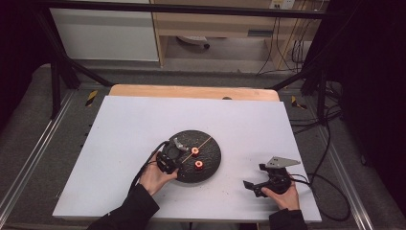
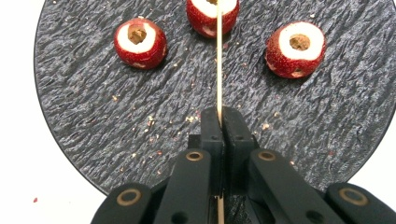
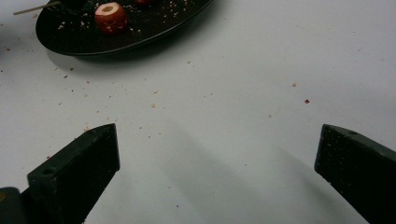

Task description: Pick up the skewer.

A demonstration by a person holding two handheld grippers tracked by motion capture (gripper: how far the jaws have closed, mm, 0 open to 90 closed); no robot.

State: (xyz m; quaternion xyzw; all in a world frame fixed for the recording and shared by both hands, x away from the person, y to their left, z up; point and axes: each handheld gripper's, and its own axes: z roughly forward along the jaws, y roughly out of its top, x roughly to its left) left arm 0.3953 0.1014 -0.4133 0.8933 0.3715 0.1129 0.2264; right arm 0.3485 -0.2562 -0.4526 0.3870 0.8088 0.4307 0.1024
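Skewer [image 2: 219, 60] clamped in left tongs [image 2: 219, 122], tip inside cored red fruit [image 2: 212, 14]

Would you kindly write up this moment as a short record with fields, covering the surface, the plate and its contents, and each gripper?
surface: white table
plate: dark round textured plate, near the table's middle
contents: three red cored fruits; left fruit, middle fruit, right fruit
skewer: thin wooden skewer, passing over the middle fruit
left gripper: left gripper, jaws shut on the skewer, over the plate
right gripper: right gripper, jaws wide apart, holding nothing, above bare table away from the plate
debris: crumbs on the table
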